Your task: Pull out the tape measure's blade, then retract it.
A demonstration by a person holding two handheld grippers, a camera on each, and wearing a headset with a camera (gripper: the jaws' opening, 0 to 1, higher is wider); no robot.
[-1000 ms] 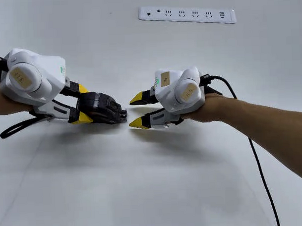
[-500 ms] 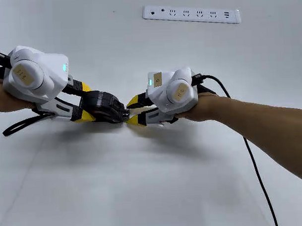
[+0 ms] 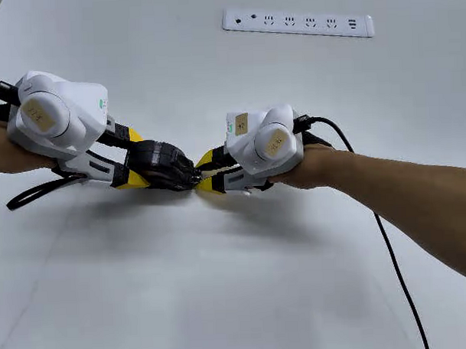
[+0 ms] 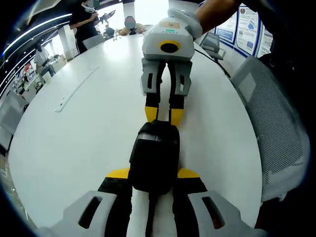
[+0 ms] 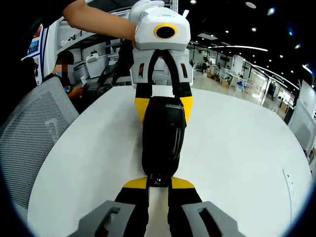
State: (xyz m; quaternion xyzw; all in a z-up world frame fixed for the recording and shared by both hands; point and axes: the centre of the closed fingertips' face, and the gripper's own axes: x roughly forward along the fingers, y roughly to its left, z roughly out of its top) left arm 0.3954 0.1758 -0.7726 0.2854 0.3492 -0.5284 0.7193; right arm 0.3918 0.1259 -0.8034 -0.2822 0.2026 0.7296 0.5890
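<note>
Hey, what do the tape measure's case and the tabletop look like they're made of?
Tape measure case: likely black plastic, perhaps rubber-coated. It looks mostly matt, with soft highlights and a ribbed grip. Tabletop: probably smooth white laminate or painted board. It has a faint sheen, soft shadows and no visible grain.

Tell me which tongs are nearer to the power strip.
Right. In the head view the right tongs lie below the power strip, slightly left; the left tongs, holding the tape measure, lie farther left.
</note>
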